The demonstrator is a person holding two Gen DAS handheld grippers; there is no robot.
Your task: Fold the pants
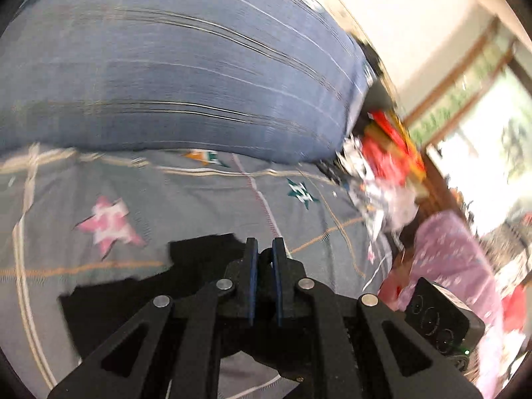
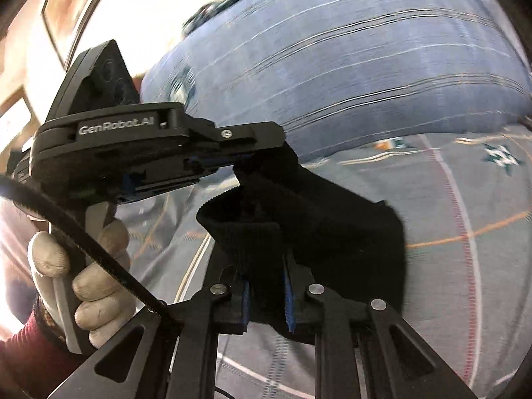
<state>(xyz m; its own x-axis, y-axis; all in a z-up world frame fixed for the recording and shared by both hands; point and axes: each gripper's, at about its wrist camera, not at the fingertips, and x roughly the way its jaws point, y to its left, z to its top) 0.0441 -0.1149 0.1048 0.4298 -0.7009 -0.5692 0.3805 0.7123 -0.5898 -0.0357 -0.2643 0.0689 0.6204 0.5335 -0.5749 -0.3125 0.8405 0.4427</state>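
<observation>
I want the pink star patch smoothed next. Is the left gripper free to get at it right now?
Probably not. The left gripper is shut on the black pants, which hang between it and the pink star on the bedsheet; it would need to let go first.

Pants: black ribbed knit cloth, matt. Bedsheet: smooth printed cotton. Left gripper: matt black plastic, shiny metal rivets. Glove: white knit.

"GenRobot.AI" on the left gripper body, other markings seemingly unreadable
</observation>
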